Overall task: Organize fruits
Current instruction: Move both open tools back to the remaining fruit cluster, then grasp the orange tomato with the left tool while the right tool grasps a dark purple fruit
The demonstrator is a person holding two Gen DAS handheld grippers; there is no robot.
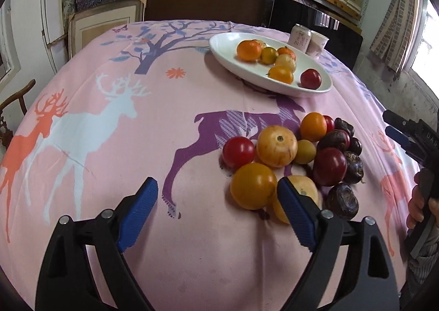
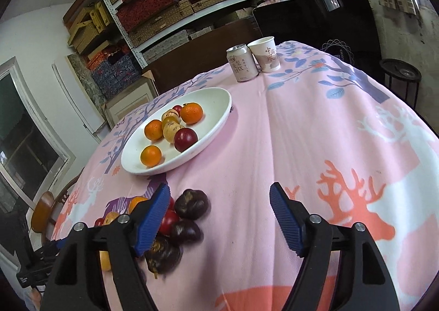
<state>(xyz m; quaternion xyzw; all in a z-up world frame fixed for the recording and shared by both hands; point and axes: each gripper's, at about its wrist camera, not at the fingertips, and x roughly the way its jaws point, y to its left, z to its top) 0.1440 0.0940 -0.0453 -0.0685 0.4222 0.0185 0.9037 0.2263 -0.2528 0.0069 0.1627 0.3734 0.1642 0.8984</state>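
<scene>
Pink tablecloth [image 2: 301, 132] printed with deer and blue-leaved trees, covering the table. Drink can [image 2: 242, 63], pale with printed characters, upright near the far edge of the table. Paper cup [image 2: 265, 53], upright, just beside the can. Shelving unit [image 2: 192, 3] behind the table, stacked with woven mats and patterned boxes. Wooden chair [image 1: 11, 108] off the table's left edge.
</scene>
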